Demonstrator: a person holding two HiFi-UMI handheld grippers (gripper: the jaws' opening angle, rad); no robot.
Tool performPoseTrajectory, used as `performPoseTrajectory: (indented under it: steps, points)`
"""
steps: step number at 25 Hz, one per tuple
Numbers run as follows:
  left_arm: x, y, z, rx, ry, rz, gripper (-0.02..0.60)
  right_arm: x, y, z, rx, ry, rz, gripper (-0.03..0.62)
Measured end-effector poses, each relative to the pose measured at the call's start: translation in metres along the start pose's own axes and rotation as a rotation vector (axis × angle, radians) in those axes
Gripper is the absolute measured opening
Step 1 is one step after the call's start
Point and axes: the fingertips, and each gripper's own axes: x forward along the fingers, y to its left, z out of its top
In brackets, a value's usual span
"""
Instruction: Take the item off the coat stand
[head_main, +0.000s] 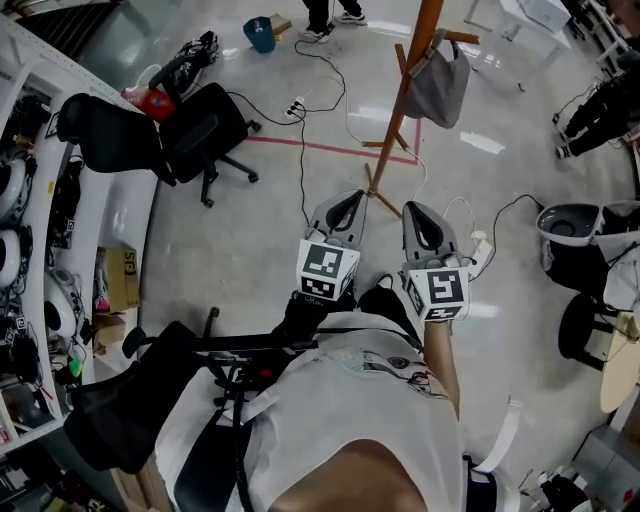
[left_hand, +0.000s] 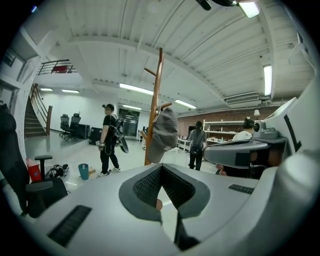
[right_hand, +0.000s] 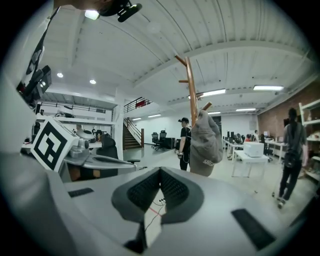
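A wooden coat stand (head_main: 403, 105) rises from the floor ahead of me, and a grey cap (head_main: 440, 88) hangs from one of its pegs. My left gripper (head_main: 340, 213) and right gripper (head_main: 427, 232) are held side by side, short of the stand's base, both shut with nothing between the jaws. In the left gripper view, the cap (left_hand: 164, 135) on the stand (left_hand: 156, 95) shows above the shut left gripper (left_hand: 161, 167). In the right gripper view, the cap (right_hand: 204, 144) hangs on the stand (right_hand: 191, 95), beyond the shut right gripper (right_hand: 160, 170) and slightly to its right.
Black office chairs (head_main: 190, 135) stand on the left by white shelves (head_main: 30, 250). Cables and a power strip (head_main: 295, 105) lie on the floor near a red tape line (head_main: 330, 148). A person (left_hand: 109, 140) stands beyond the stand. A white bin (head_main: 570, 222) is on the right.
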Motion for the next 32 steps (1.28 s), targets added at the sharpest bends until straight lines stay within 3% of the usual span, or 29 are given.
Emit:
performPoseTrajectory:
  steps: [10, 30, 32]
  points:
    - [0.015, 0.009, 0.036, 0.019, -0.042, 0.09, 0.002, 0.017, -0.032, 0.038, 0.009, -0.098, -0.007, 0.004]
    - [0.071, 0.002, 0.059, 0.031, -0.065, 0.1, 0.002, 0.043, -0.103, 0.071, -0.022, -0.164, -0.03, 0.006]
    - [0.072, 0.004, 0.058, 0.03, -0.063, 0.108, 0.002, 0.046, -0.111, 0.079, -0.033, -0.176, -0.031, 0.057]
